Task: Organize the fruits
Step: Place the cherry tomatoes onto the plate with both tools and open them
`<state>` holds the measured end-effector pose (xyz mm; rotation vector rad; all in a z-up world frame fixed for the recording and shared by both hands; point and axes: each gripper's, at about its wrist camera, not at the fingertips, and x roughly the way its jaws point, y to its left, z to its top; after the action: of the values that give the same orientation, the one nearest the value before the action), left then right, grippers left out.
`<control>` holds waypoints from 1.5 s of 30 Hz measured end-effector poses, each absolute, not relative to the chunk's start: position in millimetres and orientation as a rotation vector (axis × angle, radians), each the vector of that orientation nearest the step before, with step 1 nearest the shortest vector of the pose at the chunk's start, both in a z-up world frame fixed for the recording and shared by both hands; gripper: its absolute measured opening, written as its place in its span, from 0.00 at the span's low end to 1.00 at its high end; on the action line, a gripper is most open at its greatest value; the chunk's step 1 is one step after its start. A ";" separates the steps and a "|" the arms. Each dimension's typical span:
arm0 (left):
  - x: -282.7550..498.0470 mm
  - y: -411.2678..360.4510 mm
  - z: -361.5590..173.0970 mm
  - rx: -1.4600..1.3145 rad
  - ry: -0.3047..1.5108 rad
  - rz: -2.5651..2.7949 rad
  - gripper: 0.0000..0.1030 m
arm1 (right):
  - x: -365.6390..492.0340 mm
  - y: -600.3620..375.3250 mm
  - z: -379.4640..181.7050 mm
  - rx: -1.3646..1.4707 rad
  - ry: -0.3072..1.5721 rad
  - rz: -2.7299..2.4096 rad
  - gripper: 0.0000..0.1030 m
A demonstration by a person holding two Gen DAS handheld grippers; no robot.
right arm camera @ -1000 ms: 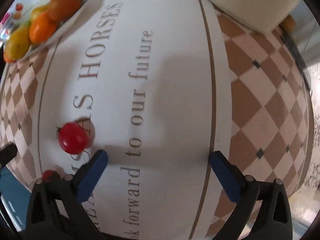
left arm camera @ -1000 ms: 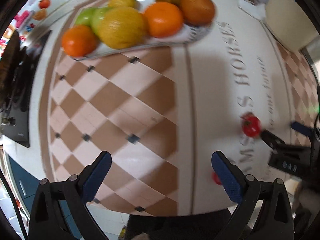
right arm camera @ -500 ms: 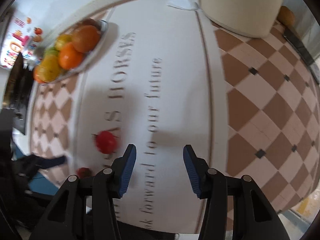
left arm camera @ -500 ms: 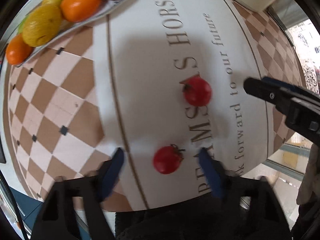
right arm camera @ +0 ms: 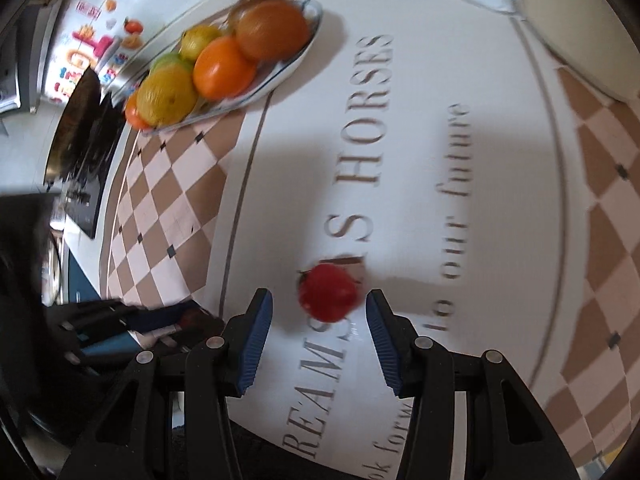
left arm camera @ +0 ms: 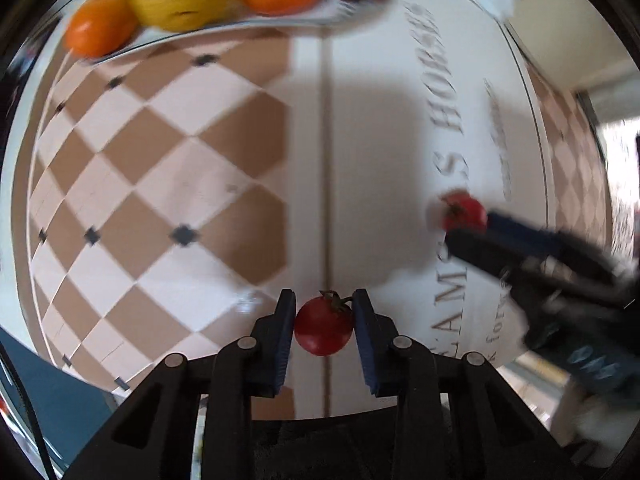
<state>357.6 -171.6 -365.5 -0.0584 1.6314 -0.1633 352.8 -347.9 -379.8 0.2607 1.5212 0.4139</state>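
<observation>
Fruits: plate [right arm camera: 280, 80] heaped with citrus, two tomatoes, one [left arm camera: 323, 330] pinched by left gripper [left arm camera: 324, 334], other [right arm camera: 329, 297] between right gripper's [right arm camera: 318, 326] wide fingers.

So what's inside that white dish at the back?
The dish holds piled oranges, a yellow citrus fruit and something green. Whatever lies beneath the pile is covered.

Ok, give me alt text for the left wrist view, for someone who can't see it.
The left gripper is shut on a small red tomato just above a checkered tablecloth. To the right, the right gripper reaches a second tomato; a plate of oranges and yellow fruit sits blurred at the far edge.
</observation>
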 end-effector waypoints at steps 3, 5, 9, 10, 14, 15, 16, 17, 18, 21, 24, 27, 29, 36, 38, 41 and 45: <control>369.5 -150.0 -349.2 -0.137 1.599 -0.114 0.26 | 353.5 -337.9 -383.2 0.219 1.515 0.410 0.31; 379.2 -132.7 -336.2 -0.203 1.571 -0.082 0.26 | 354.3 -334.6 -382.7 0.231 1.514 0.421 0.31; 394.9 -97.2 -314.0 -0.343 1.507 -0.036 0.26 | 360.7 -330.9 -376.5 0.235 1.490 0.429 0.31; 391.9 -87.5 -311.4 -0.376 1.491 -0.026 0.26 | 364.2 -330.5 -373.5 0.244 1.483 0.431 0.31; 426.5 -37.2 -298.5 -0.536 1.429 0.019 0.26 | 389.4 -327.4 -357.0 0.304 1.425 0.434 0.31; 438.6 -35.6 -303.9 -0.574 1.417 0.027 0.26 | 398.0 -322.9 -353.4 0.317 1.414 0.432 0.31; 448.9 -25.5 -304.1 -0.626 1.404 0.040 0.26 | 410.1 -320.4 -348.6 0.338 1.394 0.431 0.31; 451.3 -27.6 -309.2 -0.647 1.397 0.049 0.26 | 416.8 -317.3 -344.3 0.346 1.381 0.432 0.31; 460.2 -23.2 -310.5 -0.664 1.390 0.060 0.26 | 425.8 -313.8 -341.1 0.350 1.367 0.431 0.31; 483.7 -20.1 -317.3 -0.682 1.382 0.083 0.26 | 450.8 -299.5 -336.7 0.338 1.338 0.435 0.31; 498.3 -6.1 -320.8 -0.682 1.394 0.093 0.26 | 470.0 -286.3 -340.3 0.298 1.338 0.431 0.31; 510.3 -12.0 -335.3 -0.672 1.420 0.102 0.26 | 481.5 -275.2 -350.0 0.265 1.359 0.426 0.31; 516.4 -13.6 -343.5 -0.650 1.441 0.107 0.26 | 485.4 -264.7 -358.2 0.240 1.376 0.426 0.31; 522.1 -15.3 -345.0 -0.630 1.467 0.097 0.31 | 490.0 -253.8 -363.0 0.199 1.395 0.414 0.38; 522.7 -16.2 -342.2 -0.606 1.471 0.104 0.35 | 490.0 -255.9 -361.1 0.203 1.400 0.406 0.50; 520.3 -16.0 -333.6 -0.559 1.455 0.117 0.55 | 488.0 -258.9 -352.2 0.202 1.386 0.402 0.62; 510.0 -16.5 -319.9 -0.458 1.430 0.140 0.69 | 482.6 -264.6 -335.8 0.192 1.369 0.380 0.74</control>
<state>510.0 -16.5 -319.9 -0.4579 1.4298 0.1402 482.6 -264.6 -335.8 0.1923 1.3689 0.3801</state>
